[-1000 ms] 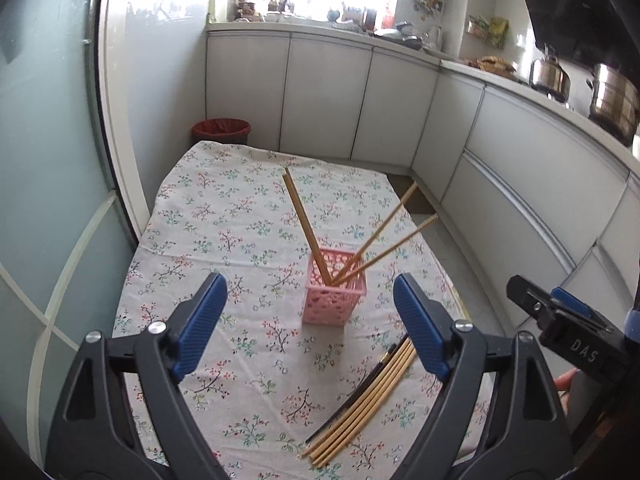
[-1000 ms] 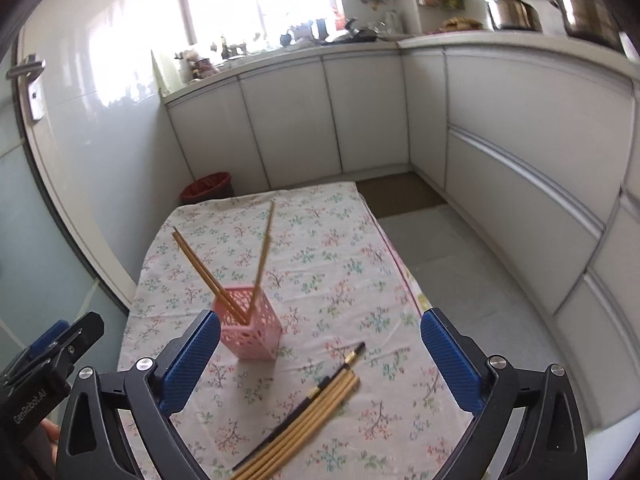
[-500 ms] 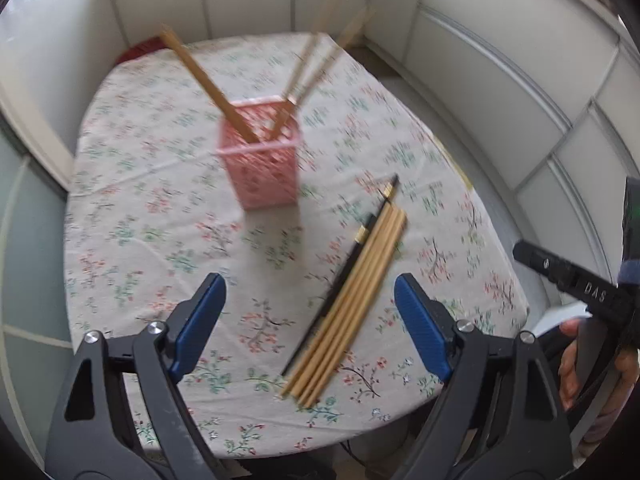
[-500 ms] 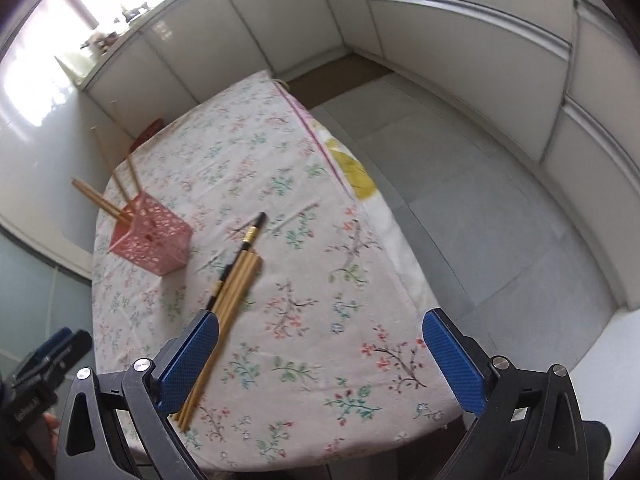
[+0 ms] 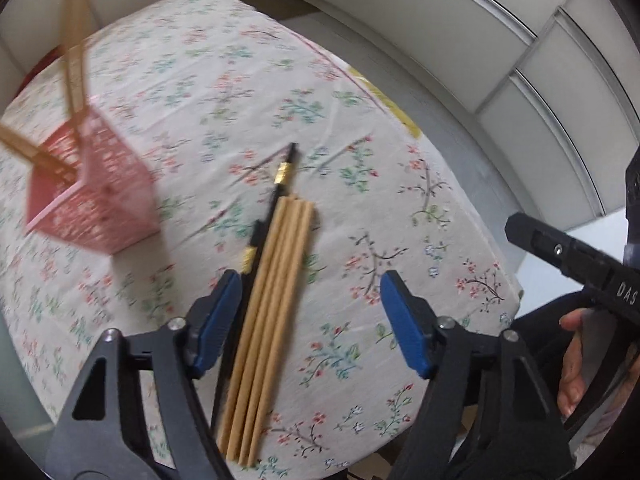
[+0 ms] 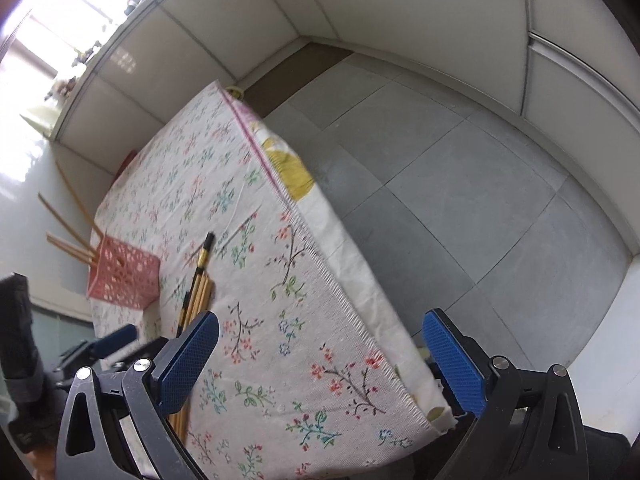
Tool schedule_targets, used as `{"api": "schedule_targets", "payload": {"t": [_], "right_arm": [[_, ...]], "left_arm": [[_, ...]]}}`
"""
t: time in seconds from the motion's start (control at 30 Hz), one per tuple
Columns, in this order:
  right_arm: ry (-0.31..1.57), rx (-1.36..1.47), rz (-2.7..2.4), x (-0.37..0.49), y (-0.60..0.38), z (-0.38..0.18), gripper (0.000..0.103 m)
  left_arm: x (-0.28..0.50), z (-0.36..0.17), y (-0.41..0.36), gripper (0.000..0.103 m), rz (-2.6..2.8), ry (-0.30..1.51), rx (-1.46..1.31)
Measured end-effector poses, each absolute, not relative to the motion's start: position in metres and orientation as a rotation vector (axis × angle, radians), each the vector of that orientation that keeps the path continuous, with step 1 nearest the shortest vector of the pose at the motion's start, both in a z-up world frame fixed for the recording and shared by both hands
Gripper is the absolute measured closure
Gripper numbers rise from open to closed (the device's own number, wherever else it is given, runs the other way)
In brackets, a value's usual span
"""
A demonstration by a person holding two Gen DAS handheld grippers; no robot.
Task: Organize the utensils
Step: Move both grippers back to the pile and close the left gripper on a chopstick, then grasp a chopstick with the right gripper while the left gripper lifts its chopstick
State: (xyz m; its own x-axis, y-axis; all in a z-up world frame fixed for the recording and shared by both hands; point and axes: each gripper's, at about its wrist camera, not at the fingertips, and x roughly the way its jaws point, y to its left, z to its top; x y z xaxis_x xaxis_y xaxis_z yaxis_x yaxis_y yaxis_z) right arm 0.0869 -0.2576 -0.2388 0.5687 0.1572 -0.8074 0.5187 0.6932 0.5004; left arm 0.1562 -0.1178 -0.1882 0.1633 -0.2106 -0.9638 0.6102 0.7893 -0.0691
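Note:
Several bamboo chopsticks (image 5: 276, 300) lie bundled on the flowered tablecloth (image 5: 224, 80), with black gold-banded chopsticks (image 5: 280, 176) along their left side. My left gripper (image 5: 312, 320) points down over them with its jaws closing. The bamboo bundle sits between the pads, close to the left one, and neither pad presses on it. A pink lattice basket (image 5: 92, 196) stands at the left with several chopsticks leaning in it. My right gripper (image 6: 320, 360) hangs open over the table's near right edge with nothing between its pads. From that side the basket (image 6: 124, 276) and the bundle (image 6: 198, 292) show at the left.
The table's right edge (image 6: 320, 264) drops to a grey tiled floor (image 6: 460, 200), with white cabinet fronts (image 6: 400, 8) curving around. A hand (image 5: 576, 364) holds the right gripper's black body (image 5: 580, 264) at the right of the left wrist view.
Both grippers have come down toward the table and tipped downward. The left one now sits over the loose chopsticks with narrower jaws. The basket has shifted to the left of its view.

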Motion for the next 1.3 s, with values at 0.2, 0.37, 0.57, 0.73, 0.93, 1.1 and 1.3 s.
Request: {"api": "schedule_targets", "payload": {"t": [0.2, 0.37, 0.57, 0.73, 0.93, 1.1, 1.3], "right_arm": [[0.973, 0.897, -0.217, 0.086, -0.269, -0.245, 0.000], [0.962, 0.938, -0.215, 0.085, -0.276, -0.247, 0.000], [0.953, 0.971, -0.229, 0.084, -0.281, -0.249, 0.000], [0.949, 0.974, -0.235, 0.083, -0.283, -0.250, 0.000], [0.918, 0.950, -0.262, 0.082, -0.283, -0.245, 0.000], [0.924, 0.928, -0.274, 0.083, -0.284, -0.245, 0.000], [0.970, 0.884, -0.244, 0.091, -0.273, -0.248, 0.000]], "left_arm": [[0.165, -0.203, -0.135, 0.031, -0.782, 1.344, 0.372], [0.169, -0.210, -0.147, 0.031, -0.844, 1.361, 0.362], [0.181, -0.230, -0.159, 0.031, -0.807, 1.401, 0.384], [0.188, -0.241, -0.168, 0.031, -0.790, 1.422, 0.420], [0.175, -0.247, -0.191, 0.050, -0.715, 1.390, 0.563], [0.188, -0.245, -0.180, 0.093, -0.584, 1.393, 0.444], [0.160, -0.241, -0.172, 0.095, -0.567, 1.311, 0.454]]}}
